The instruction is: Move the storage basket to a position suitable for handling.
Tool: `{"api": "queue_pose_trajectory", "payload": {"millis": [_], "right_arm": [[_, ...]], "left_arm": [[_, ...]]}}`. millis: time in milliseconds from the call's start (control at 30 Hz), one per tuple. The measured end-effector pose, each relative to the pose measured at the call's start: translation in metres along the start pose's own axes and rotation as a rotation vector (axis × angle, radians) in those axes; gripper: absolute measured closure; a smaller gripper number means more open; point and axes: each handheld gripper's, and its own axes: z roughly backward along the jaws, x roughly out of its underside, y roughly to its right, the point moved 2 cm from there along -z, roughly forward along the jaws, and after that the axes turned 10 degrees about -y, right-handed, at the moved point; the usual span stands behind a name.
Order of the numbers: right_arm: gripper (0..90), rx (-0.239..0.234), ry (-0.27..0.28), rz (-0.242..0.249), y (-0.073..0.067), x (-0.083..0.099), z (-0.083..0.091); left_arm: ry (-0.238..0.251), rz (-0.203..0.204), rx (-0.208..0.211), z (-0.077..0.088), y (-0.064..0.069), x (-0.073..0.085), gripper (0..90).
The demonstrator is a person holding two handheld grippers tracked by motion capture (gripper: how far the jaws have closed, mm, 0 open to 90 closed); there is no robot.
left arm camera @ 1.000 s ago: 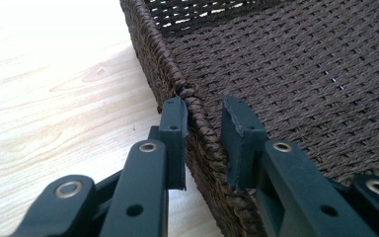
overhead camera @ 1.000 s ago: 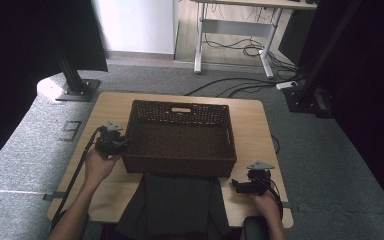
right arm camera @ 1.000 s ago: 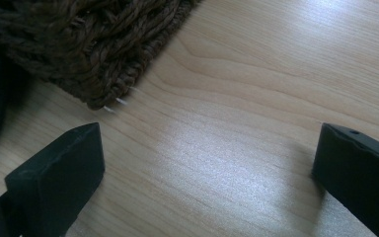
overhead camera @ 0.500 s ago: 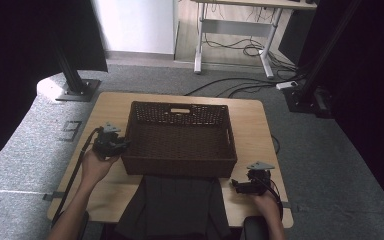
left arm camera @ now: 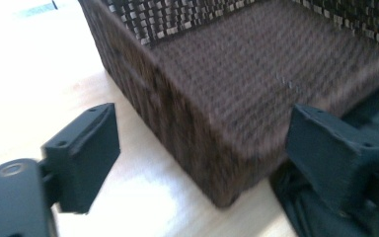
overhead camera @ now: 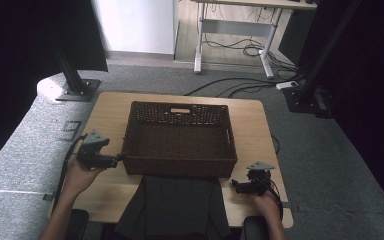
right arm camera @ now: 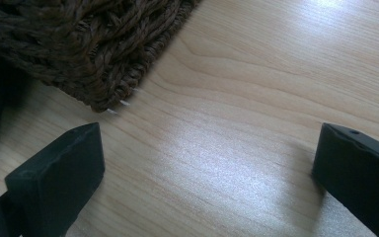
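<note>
At the near-left corner of the wicker basket (overhead camera: 180, 137), your left gripper (overhead camera: 119, 159) has just been opening its jaws and now stands wide; in the left gripper view the basket (left arm camera: 256, 94) corner sits between the two black jaws, but no pad presses on it. Judged from this, the step in hand is a release of the basket's left end after a grip there.

The basket rests at the middle of the wooden table (overhead camera: 105, 110), empty as far as the weave shows. A dark cloth (overhead camera: 172, 205) lies just near of it, touching or tucked under its near wall; which, you cannot tell.

Your right gripper (overhead camera: 236, 186) rests on the table near the basket's near-right corner, jaws wide, with bare tabletop (right arm camera: 256, 123) between them and the basket (right arm camera: 79, 44) corner just beyond, apart from the pads.

The next move likely calls for you to draw the left gripper clear to the left before turning to the cloth, without snagging the weave.
</note>
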Motion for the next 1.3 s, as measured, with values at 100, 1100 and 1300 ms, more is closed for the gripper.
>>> {"api": "queue_pose_trajectory", "payload": {"millis": [100,1100,1300], "right_arm": [[0.0,0.0,0.0,0.0,0.0,0.0,0.0],[0.0,0.002,0.0,-0.003,-0.001,0.001,0.001],[0.0,0.002,0.0,-0.003,-0.001,0.001,0.001]], "left_arm": [[-0.017,-0.008,0.002,-0.011,-0.002,0.021,5.5],[-0.181,-0.016,0.016,-0.081,-0.01,0.079,0.0],[-0.181,-0.013,0.015,-0.081,-0.009,0.079,0.0]]}}
